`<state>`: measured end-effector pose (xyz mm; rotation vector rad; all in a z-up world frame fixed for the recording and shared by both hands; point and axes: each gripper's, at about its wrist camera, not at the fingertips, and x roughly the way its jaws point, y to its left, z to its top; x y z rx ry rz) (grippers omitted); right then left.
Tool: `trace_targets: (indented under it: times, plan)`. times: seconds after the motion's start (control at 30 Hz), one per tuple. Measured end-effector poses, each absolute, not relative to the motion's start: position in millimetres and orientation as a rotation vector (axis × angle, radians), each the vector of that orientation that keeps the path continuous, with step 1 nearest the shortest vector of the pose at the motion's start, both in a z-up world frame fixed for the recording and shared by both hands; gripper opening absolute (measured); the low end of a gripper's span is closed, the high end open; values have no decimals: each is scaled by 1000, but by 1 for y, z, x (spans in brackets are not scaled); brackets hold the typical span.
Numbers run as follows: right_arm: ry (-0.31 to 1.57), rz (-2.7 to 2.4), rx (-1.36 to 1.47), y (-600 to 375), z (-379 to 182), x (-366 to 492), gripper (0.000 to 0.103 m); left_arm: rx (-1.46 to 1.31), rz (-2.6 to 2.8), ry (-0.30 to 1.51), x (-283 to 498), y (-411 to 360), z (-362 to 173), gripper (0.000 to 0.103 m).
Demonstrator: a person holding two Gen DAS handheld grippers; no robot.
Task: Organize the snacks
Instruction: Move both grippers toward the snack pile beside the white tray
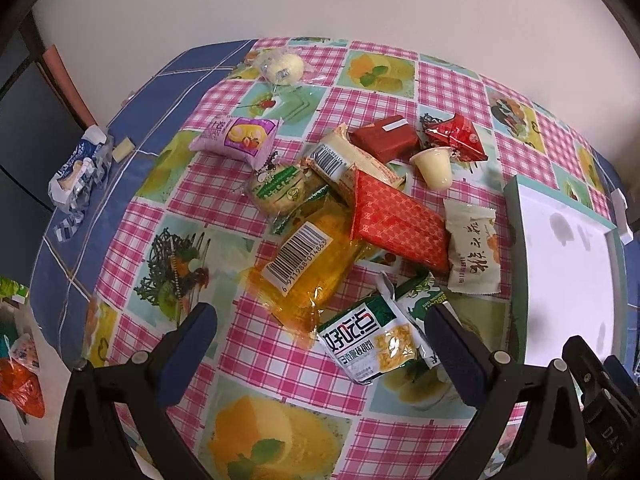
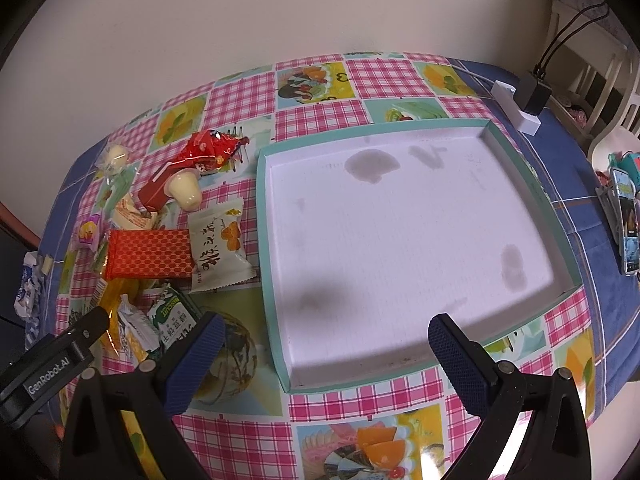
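**A home dining room**

A tabletop (image 2: 400, 404) wears a pink-check cloth with printed fruit and dessert pictures, pushed against a plain cream wall (image 2: 280, 12). At 2 o'clock in the right wrist view stands a white wooden chair (image 2: 612, 92), with a charger block (image 2: 534, 94) and phone (image 2: 628, 236) nearby.

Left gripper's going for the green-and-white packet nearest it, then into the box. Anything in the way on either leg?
Nothing visible does. The left gripper is open just short of the green-and-white packet, which lies at the pile's near edge with nothing on top. The box is empty, its low wall beside the pile; only that rim needs clearing.
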<state>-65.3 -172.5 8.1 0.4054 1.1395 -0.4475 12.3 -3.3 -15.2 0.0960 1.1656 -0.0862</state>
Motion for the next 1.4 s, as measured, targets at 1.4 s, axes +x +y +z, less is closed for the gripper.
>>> trace_targets:
  times: [1.4]
  plan:
    - [1160, -438, 436, -177, 2, -66, 103, -44, -117, 1284, 21, -1, -38, 103]
